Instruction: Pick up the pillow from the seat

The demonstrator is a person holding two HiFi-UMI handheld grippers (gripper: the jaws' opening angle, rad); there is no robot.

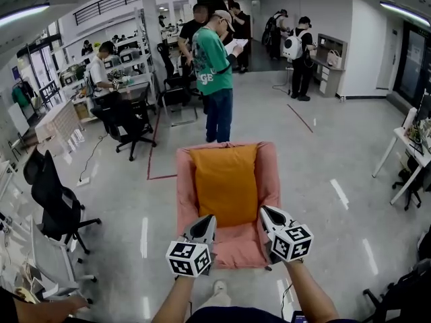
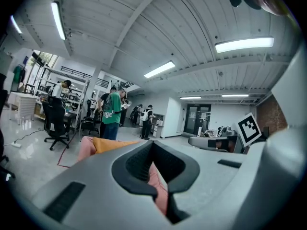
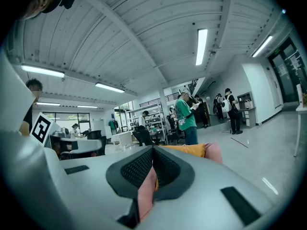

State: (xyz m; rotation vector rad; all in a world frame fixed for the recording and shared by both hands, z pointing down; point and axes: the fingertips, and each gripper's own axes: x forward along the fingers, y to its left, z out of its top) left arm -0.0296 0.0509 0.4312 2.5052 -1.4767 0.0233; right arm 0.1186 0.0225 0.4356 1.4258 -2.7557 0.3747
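An orange pillow point(image 1: 225, 180) leans upright against the back of a pink seat point(image 1: 271, 170) in the middle of the head view. My left gripper point(image 1: 207, 219) hovers over the seat's front cushion just below the pillow's lower left corner, jaws shut. My right gripper point(image 1: 266, 211) is level with it at the pillow's lower right corner, also shut. In the left gripper view, the left gripper point(image 2: 153, 144) points at the seat point(image 2: 85, 147), with the pillow point(image 2: 108, 144) just ahead. In the right gripper view, the pillow point(image 3: 190, 150) and seat point(image 3: 214, 153) lie beyond the right gripper point(image 3: 153, 150). Pink shows through both jaw slits.
A person in a green shirt point(image 1: 214, 79) stands right behind the seat. Black office chairs point(image 1: 57, 204) point(image 1: 128, 123) stand to the left, with desks and seated people further back. A white desk point(image 1: 407, 147) is at the right edge. Grey floor surrounds the seat.
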